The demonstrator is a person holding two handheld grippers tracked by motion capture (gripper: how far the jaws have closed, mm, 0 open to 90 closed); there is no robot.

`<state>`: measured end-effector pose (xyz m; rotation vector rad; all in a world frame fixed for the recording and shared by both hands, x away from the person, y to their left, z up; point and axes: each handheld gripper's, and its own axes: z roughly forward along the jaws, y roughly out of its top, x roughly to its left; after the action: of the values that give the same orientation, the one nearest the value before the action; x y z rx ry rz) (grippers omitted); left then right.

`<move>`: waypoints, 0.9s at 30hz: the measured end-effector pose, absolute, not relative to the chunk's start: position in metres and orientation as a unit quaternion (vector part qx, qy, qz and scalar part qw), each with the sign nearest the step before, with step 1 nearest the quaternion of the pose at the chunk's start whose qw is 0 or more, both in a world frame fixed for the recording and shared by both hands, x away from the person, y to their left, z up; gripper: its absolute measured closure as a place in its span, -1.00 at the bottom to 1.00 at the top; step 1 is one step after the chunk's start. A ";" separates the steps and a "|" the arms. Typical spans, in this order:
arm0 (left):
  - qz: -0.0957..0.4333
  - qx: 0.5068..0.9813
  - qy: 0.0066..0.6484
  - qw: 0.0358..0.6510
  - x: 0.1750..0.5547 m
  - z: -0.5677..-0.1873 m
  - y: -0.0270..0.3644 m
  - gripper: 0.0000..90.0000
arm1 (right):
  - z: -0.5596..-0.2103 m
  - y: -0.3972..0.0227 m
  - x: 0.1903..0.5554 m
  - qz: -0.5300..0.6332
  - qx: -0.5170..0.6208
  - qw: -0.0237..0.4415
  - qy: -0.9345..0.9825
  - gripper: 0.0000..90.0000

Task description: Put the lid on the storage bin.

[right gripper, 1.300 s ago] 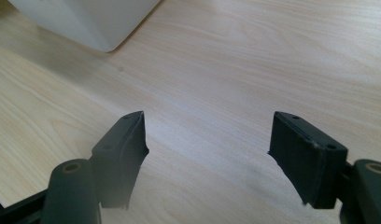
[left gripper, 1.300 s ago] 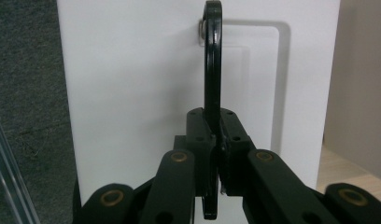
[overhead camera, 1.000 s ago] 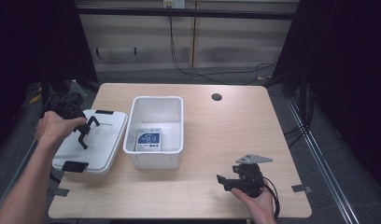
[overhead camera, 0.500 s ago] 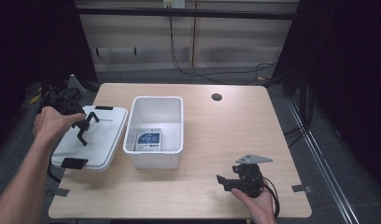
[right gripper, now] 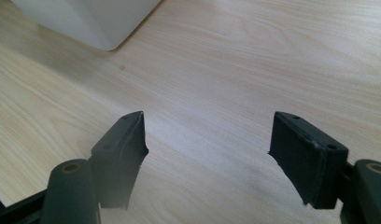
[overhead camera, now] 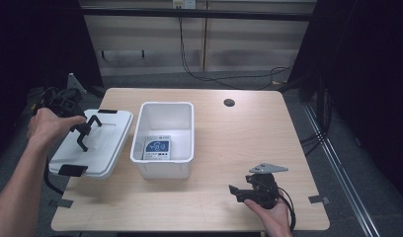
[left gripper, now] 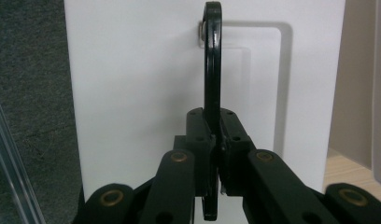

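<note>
Spanning pale wood, the table [overhead camera: 229, 148] carries a spread right hand-held gripper [overhead camera: 235, 190]; left hand-held gripper [overhead camera: 83, 136] pinches lid handle [left gripper: 212, 70].

The left tongs [overhead camera: 83, 132], clamped on the lid's black handle [left gripper: 212, 74], have drawn back to the left, and the white lid [overhead camera: 91, 143] has gone with them, its left side now overhanging the tabletop [overhead camera: 249, 143] edge farther.

No legible text; card [overhead camera: 156, 148] print unreadable
</note>
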<state>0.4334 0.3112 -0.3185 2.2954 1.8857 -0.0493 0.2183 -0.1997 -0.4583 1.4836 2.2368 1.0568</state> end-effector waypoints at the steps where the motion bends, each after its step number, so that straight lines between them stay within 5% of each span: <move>1: -0.016 0.769 0.634 0.084 0.433 -0.316 0.312 0.88 | -0.458 -0.200 0.218 0.363 0.510 0.128 0.769 -0.41; 27: 0.008 0.761 0.640 0.111 0.431 -0.274 0.298 0.89 | -0.459 -0.199 0.218 0.359 0.511 0.128 0.771 -0.41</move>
<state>0.4312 0.2981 -0.2743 2.2340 1.8783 0.0223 0.2183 -0.1994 -0.4588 1.4857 2.2411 1.0430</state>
